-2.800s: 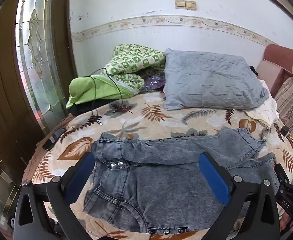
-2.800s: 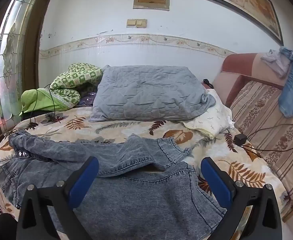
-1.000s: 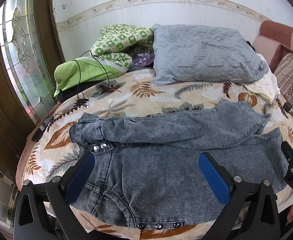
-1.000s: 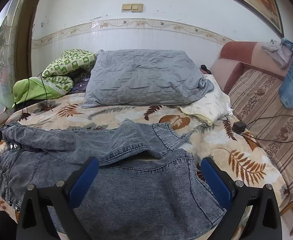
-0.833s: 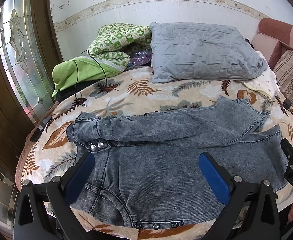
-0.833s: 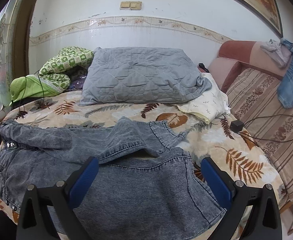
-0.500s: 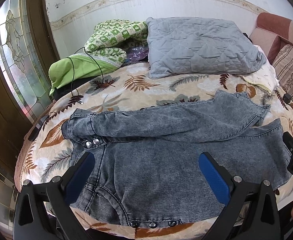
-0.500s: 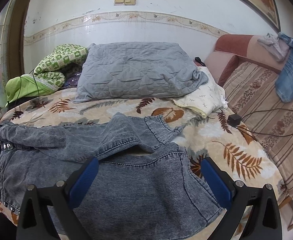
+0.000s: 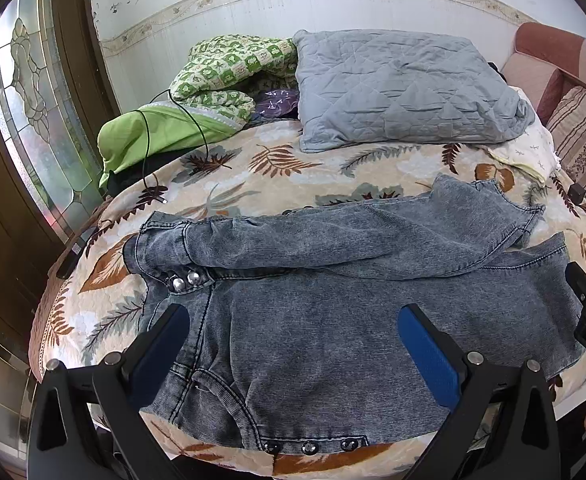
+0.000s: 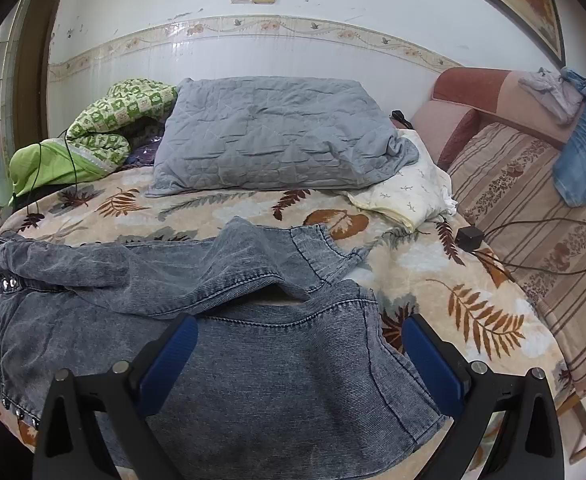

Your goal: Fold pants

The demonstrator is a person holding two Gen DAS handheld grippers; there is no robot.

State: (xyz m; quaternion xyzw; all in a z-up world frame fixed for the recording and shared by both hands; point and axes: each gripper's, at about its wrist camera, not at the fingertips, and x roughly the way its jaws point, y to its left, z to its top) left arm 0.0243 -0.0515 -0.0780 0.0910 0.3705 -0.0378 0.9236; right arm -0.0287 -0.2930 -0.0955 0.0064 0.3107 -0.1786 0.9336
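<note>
On the leaf-print bed, the pants now sit lower beneath both wide, empty tools: left tool, right tool have apparently lifted back, 1 leg still unfolded.

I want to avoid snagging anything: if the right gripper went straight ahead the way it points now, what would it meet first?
Most likely the jeans. The open right gripper hangs over the near leg, with only denim between its fingers. Farther along lie the bedspread and the grey pillow; depth is hard to judge.

One pair of grey acid-washed denim pants is seen; one grey quilted pillow; two blue-padded hand-held grippers, left and right; one green checked blanket.
</note>
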